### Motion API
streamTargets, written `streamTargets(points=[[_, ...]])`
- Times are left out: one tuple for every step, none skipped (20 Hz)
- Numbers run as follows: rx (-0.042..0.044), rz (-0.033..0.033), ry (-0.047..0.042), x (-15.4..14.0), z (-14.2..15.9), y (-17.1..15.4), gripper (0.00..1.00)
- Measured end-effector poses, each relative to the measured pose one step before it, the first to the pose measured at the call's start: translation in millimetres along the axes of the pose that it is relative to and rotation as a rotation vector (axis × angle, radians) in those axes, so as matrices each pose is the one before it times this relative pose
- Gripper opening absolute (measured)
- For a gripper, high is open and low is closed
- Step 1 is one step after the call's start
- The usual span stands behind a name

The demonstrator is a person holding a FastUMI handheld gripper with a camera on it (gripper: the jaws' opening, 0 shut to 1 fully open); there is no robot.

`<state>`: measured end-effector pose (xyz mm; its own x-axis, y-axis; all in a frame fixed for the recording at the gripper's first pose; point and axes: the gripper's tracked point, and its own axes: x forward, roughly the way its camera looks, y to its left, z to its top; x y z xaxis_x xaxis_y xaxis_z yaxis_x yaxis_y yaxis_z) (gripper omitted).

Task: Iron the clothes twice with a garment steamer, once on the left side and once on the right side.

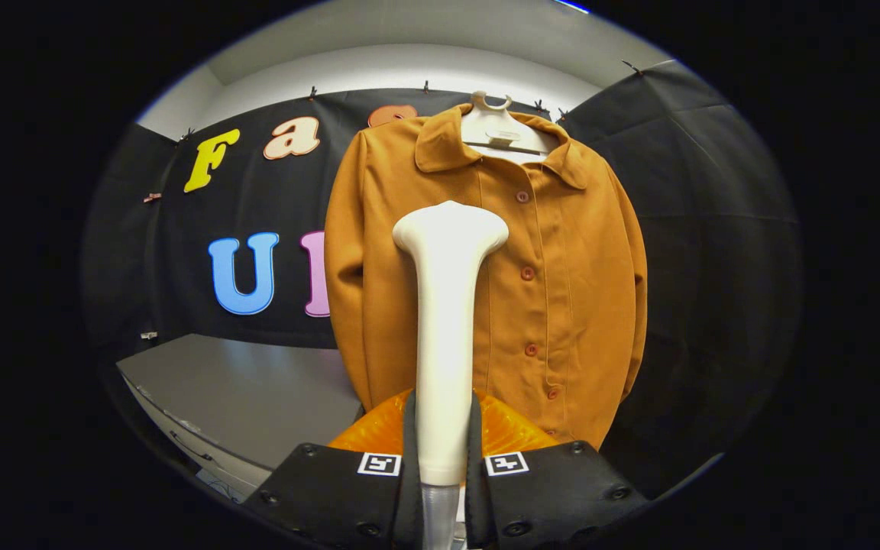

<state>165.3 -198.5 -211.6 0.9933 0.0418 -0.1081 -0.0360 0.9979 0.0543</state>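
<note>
- Gripper view: my main worry is the steamer [446, 321] slipping or twisting in the grip. It's a tall, smooth handle held only low down, so pushing its head into the cloth could lever it sideways.
- The head sits over the jacket [547, 267] just at 9 o'clock of the button row, so I'd guess it could snag a button on the way down.
- The jacket hangs loose on a hanger [503, 130], so it may swing away.
- The gripper [444, 458] is nearly closed, both fingers pressed on the steamer's handle. Table [257, 389] at 9 o'clock of them.
</note>
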Motion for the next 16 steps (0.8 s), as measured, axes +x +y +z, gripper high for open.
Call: streamTargets(points=[[0.00152, -0.00210, 0.01849, -0.18, -8.21, -0.26, 0.25], [0.00410, -0.00325, 0.01919, -1.42, -9.93, -1.11, 0.25], [0.00416, -0.00269, 0.02063, -0.43, -9.25, -0.53, 0.25], [0.00341, -0.00291, 0.01997, -1.25, -9.90, -0.72, 0.25], [0.00190, -0.00280, 0.02276, -0.67, -10.64, -1.02, 0.25], [0.00013, -0.00335, 0.01925, -1.39, -10.57, -1.78, 0.25], [-0.00020, -0.00400, 0.02089, -0.64, -10.05, -0.75, 0.25], [0.00002, -0.00411, 0.02146, -0.83, -10.34, -1.36, 0.25], [0.00261, -0.00295, 0.01850, -0.88, -8.30, -0.73, 0.25], [0.00153, -0.00335, 0.01895, -0.92, -8.20, -0.69, 0.25], [0.00017, -0.00294, 0.01935, -2.00, -9.24, -0.81, 0.26], [-0.00012, -0.00237, 0.01930, -0.73, -7.66, -0.11, 0.26], [0.00010, -0.00159, 0.02202, -2.05, -9.72, -1.23, 0.25], [0.00025, -0.00177, 0.01836, -1.48, -7.45, -0.43, 0.25], [-0.00178, -0.00514, 0.01811, -2.35, -9.12, -1.56, 0.25], [-0.00236, -0.00504, 0.01827, -1.39, -7.76, -1.62, 0.26]])
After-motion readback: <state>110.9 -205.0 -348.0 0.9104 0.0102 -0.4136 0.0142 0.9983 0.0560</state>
